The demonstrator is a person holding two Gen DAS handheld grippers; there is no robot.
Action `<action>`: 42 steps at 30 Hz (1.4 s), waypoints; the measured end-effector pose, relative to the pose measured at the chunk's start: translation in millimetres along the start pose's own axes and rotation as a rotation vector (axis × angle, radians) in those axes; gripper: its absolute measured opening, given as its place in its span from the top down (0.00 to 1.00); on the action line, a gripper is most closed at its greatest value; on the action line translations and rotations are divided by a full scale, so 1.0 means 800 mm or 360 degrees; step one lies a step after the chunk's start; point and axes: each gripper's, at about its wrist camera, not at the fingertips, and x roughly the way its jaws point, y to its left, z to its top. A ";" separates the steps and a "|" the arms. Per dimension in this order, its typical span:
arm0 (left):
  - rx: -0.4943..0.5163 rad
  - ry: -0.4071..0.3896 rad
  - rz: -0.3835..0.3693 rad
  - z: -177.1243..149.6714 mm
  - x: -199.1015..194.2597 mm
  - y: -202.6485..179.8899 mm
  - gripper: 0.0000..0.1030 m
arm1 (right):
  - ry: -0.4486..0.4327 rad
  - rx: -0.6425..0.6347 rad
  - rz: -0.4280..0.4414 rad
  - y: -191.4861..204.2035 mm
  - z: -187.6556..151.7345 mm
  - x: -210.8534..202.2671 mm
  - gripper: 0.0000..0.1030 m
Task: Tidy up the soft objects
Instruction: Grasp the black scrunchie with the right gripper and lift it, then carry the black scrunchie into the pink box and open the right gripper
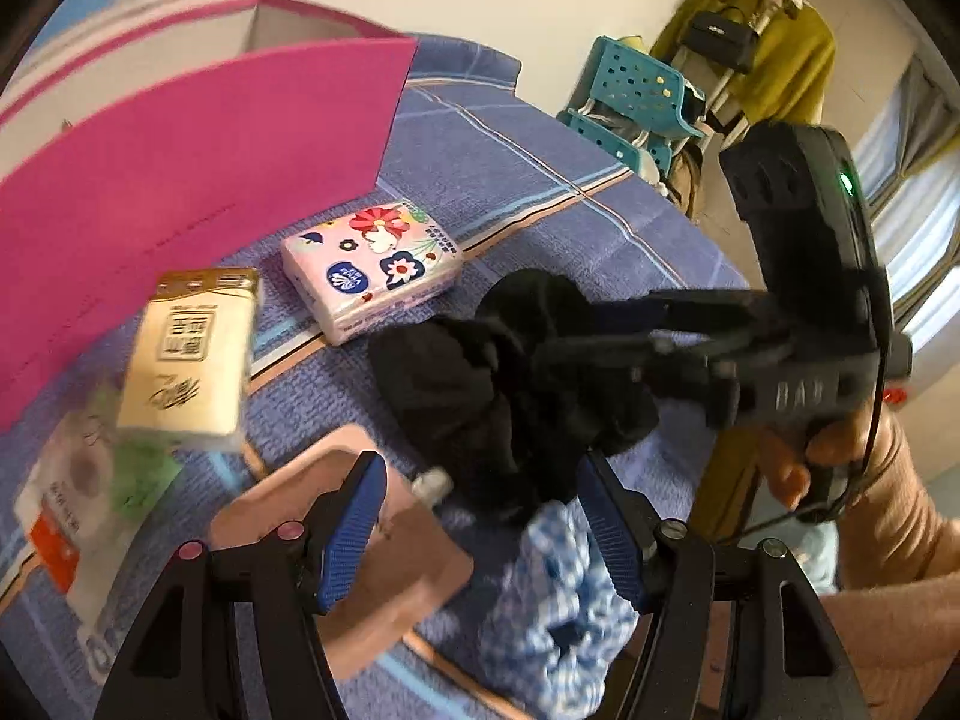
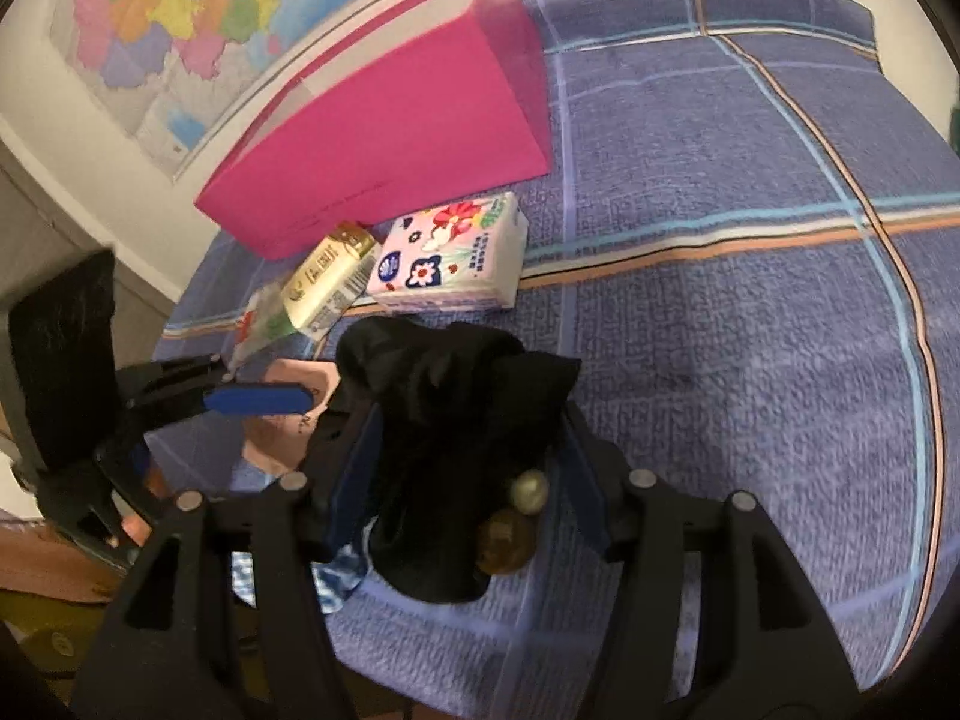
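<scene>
Left wrist view: the left gripper [image 1: 480,531] is seen at six o'clock with its blue pads spread apart and nothing pressed between them; a blue checked cloth [image 1: 561,606] lies just beneath and between the fingers, partly covered by a black garment [image 1: 504,384] at the centre. The black garment is bunched on the purple plaid bedspread [image 1: 540,180], and the right gripper [image 1: 576,354] is reached into it from three o'clock, carried by a hand [image 1: 840,456]. A floral tissue pack [image 1: 372,267] is found at eleven o'clock of the garment, a cream tissue pack [image 1: 192,348] at nine o'clock, and a blurred roll pack [image 1: 72,504] at eight o'clock. A tan flat packet [image 1: 360,546] is lain under the left finger. A pink box [image 1: 198,180] is stood behind the packs.

In the right wrist view, the black garment [image 2: 456,420] is seen lodged between the right gripper's [image 2: 462,492] fingers, which are held wide; whether the pads press on it cannot be told. Two round beads [image 2: 516,516] are seen on the garment's lower edge. The left gripper [image 2: 258,399] is seen at nine o'clock, and the pink box [image 2: 390,138] at eleven o'clock.
</scene>
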 end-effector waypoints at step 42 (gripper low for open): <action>-0.0121 -0.0057 -0.0197 0.033 0.001 0.028 0.44 | -0.0133 -0.0001 -0.0006 -0.025 0.032 -0.034 0.27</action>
